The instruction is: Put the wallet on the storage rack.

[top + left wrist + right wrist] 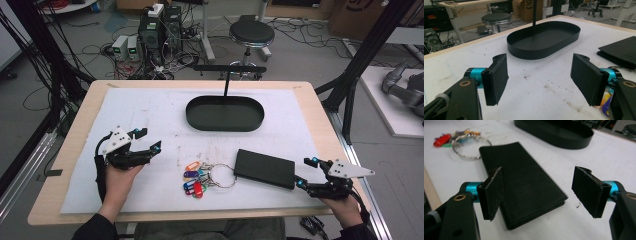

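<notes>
A flat black wallet [265,168] lies on the white mat at the front right. To its left is a key ring with several coloured tags [200,180], its metal ring touching the wallet's left end. A black oval tray [225,114] sits empty at the back middle. My right gripper [305,172] is open at the wallet's right end. In the right gripper view the wallet [524,182] reaches between the jaws of the right gripper [537,192], and the pads stand clear of it. My left gripper [150,140] is open and empty over the mat at the front left, facing the tray [544,53].
A thin black post with a crossbar [226,80] rises from the tray's far side. The white mat [150,110] covers most of the wooden table. Beyond the table's far edge stand a round stool [251,35], computer boxes [160,30] and loose cables.
</notes>
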The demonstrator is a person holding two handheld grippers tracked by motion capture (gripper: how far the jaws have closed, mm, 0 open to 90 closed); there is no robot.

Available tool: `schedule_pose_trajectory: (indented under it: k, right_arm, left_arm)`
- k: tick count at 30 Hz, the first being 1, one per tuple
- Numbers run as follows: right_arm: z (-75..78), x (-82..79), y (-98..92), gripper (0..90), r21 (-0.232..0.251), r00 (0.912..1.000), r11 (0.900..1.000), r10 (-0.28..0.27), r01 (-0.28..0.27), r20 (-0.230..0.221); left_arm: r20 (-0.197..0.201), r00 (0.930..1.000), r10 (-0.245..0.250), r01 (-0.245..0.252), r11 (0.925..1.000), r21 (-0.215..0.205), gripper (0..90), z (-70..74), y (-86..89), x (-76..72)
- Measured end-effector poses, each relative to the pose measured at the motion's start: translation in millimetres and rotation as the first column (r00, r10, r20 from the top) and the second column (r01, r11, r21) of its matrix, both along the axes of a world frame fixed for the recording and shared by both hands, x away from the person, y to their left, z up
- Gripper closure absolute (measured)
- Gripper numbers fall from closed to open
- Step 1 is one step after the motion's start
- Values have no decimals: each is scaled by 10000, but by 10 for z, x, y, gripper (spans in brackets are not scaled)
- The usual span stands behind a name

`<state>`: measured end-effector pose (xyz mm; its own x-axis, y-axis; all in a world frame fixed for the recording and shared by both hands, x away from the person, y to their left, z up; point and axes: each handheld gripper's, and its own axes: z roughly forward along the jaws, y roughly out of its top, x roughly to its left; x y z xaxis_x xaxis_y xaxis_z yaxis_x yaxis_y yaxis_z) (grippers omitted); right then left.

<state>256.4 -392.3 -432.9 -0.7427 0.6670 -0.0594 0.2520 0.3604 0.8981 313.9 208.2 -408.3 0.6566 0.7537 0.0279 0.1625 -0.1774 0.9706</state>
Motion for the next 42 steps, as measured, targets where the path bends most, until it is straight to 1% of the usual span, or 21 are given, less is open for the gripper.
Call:
schedule_pose_trajectory:
  k: [2, 3, 4, 5, 7, 11, 13, 14, 15, 16, 17, 18, 21, 28, 30, 31, 34, 38, 40, 41, 42]
  right_arm:
    - [-48, -19, 29, 303, -241, 9998, 9995, 190, -191, -55]
    - [-48, -19, 29, 303, -241, 9998, 9995, 190, -191, -55]
    - [-67, -31, 44, 325, -371, 9994, 9988, 328, -332, -107]
    - [-99, -54, 76, 348, -661, 9985, 9964, 519, -528, -156]
    - [-122, -73, 98, 383, -841, 9976, 9941, 669, -682, -190]
    - [-165, -91, 120, 427, -1175, 9966, 9898, 776, -805, -288]
    - [-178, -91, 124, 434, -1238, 9962, 9888, 802, -838, -340]
    - [-206, -95, 140, 451, -1478, 9958, 9853, 803, -859, -437]
    - [-206, -95, 140, 451, -1478, 9958, 9853, 803, -859, -437]
    - [-224, -101, 156, 456, -1696, 9955, 9814, 833, -897, -444]
    - [-224, -101, 156, 456, -1696, 9955, 9814, 833, -897, -444]
    - [-242, -107, 172, 461, -1907, 9950, 9768, 903, -970, -434]
    - [-253, -115, 187, 466, -2027, 9954, 9746, 901, -950, -330]
    - [-279, -120, 214, 472, -2475, 9957, 9647, 924, -905, -38]
    - [-286, -130, 244, 533, -2871, 9967, 9552, 797, -720, 152]
    - [-289, -133, 251, 540, -2917, 9975, 9546, 684, -599, 190]
    - [-287, -122, 244, 580, -2865, 9972, 9559, 725, -641, 188]
    - [-265, -125, 235, 697, -2760, 9964, 9582, 835, -754, 175]
    - [-238, -124, 237, 743, -2756, 9954, 9576, 936, -840, 215]
    - [-238, -124, 237, 743, -2756, 9954, 9576, 936, -840, 215]
    - [-199, -113, 222, 778, -2587, 9952, 9620, 961, -875, 208]
  left_arm:
    - [6, 10000, 21, -21, 10000, 14, 300, -3, 3, -6]
    - [6, 10000, 21, -21, 10000, 14, 300, -3, 3, -6]
    - [2, 10000, 22, -22, 10000, -8, 300, -6, 5, -9]
    - [-21, 10000, 22, -22, 10000, 21, 300, -11, 12, -11]
    - [-35, 10000, 38, -38, 10000, 11, 300, -14, 15, -11]
    - [-44, 10000, 66, -66, 10000, 10, 300, -15, 13, -13]
    - [-33, 10000, 51, -51, 10000, 29, 300, -15, 9, -11]
    - [-59, 10000, 51, -51, 10000, 33, 299, -16, 4, -9]
    - [-68, 10000, 44, -43, 10000, 20, 299, -17, 1, -7]
    - [-64, 10000, 17, -17, 10000, 50, 299, -19, -3, -3]
    - [-87, 10000, 23, -23, 10000, 42, 299, -21, -9, -1]
    - [-106, 9999, 14, -14, 10000, 33, 299, -23, -16, 5]
    - [-109, 9999, 3, -3, 10000, 28, 299, -25, -25, 11]
    - [-152, 9999, -67, 68, 10000, 42, 299, -34, -61, 23]
    - [-186, 9998, -92, 92, 10000, 29, 299, -36, -67, 28]
    - [-186, 9998, -92, 92, 10000, 29, 299, -36, -67, 28]
    - [-200, 9997, -110, 110, 9999, 27, 299, -36, -74, 28]
    - [-162, 9998, -130, 130, 9999, -34, 299, -32, -77, 23]
    - [-167, 9998, -140, 140, 9999, -16, 299, -31, -73, 23]
    - [-167, 9998, -140, 140, 9999, -16, 299, -31, -73, 23]
    - [-177, 9998, -127, 126, 9999, -35, 299, -31, -72, 22]
